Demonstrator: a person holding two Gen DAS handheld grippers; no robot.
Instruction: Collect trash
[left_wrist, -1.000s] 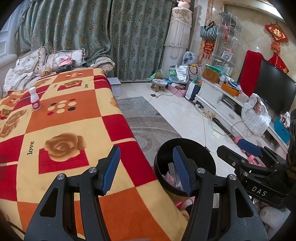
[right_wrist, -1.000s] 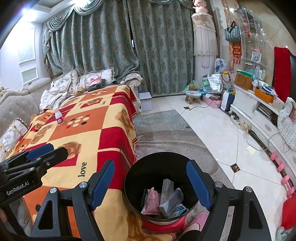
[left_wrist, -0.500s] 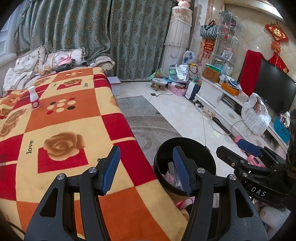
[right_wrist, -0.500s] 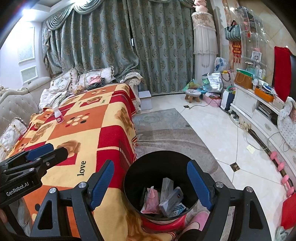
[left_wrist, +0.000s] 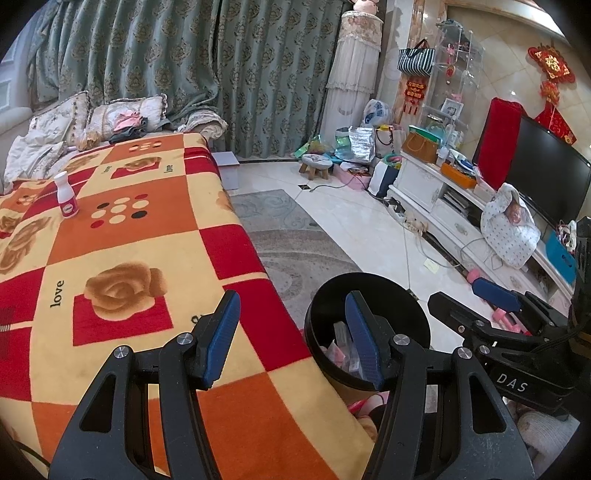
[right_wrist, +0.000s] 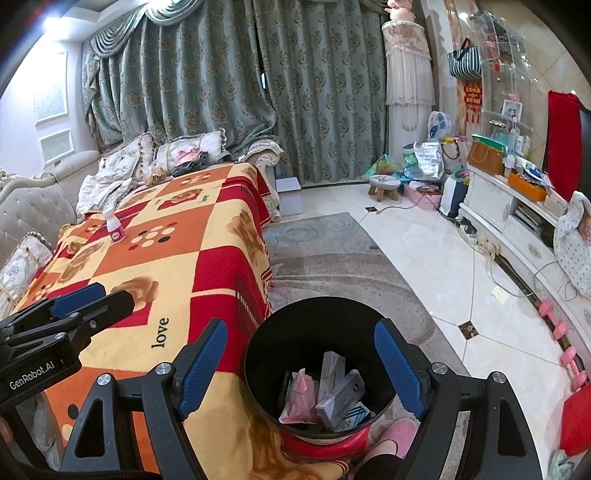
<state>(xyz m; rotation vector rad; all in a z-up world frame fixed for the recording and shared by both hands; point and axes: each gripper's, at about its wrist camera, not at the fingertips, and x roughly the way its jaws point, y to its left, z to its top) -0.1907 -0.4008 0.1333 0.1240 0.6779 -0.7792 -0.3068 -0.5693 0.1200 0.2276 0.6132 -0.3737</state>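
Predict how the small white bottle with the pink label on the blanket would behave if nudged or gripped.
The small white plastic bottle with a pink label stands upright, tall and narrow, on a soft patterned blanket, so a nudge would probably tip it. Its round body would then likely roll. It looks light and rigid, probably easy for open jaws.
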